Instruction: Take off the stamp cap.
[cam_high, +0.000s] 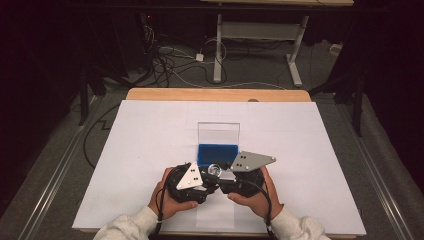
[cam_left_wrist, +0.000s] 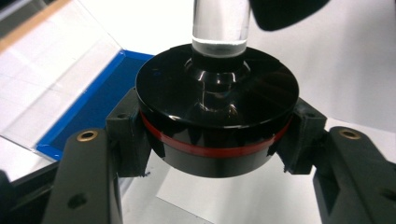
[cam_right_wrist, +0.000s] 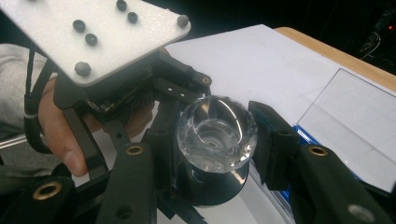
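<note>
A round black base with a red band (cam_left_wrist: 217, 116) carries a clear stem (cam_left_wrist: 219, 23) that ends in a faceted clear head (cam_right_wrist: 217, 133). My left gripper (cam_left_wrist: 217, 144) is shut on the black base, its pads pressing on both sides of the disc. My right gripper (cam_right_wrist: 217, 140) is shut on the clear head, with the black base (cam_right_wrist: 210, 189) showing below it. In the high view both grippers, left (cam_high: 207, 179) and right (cam_high: 225, 176), meet over the piece (cam_high: 215, 170) near the table's front middle, just in front of the blue case (cam_high: 218, 153).
The open blue case has a clear lid (cam_high: 218, 132) standing up behind it. White paper (cam_high: 150, 150) covers the wooden table. A person's hands (cam_high: 170, 202) hold both grippers. Cables and a desk frame (cam_high: 260, 45) lie on the floor beyond.
</note>
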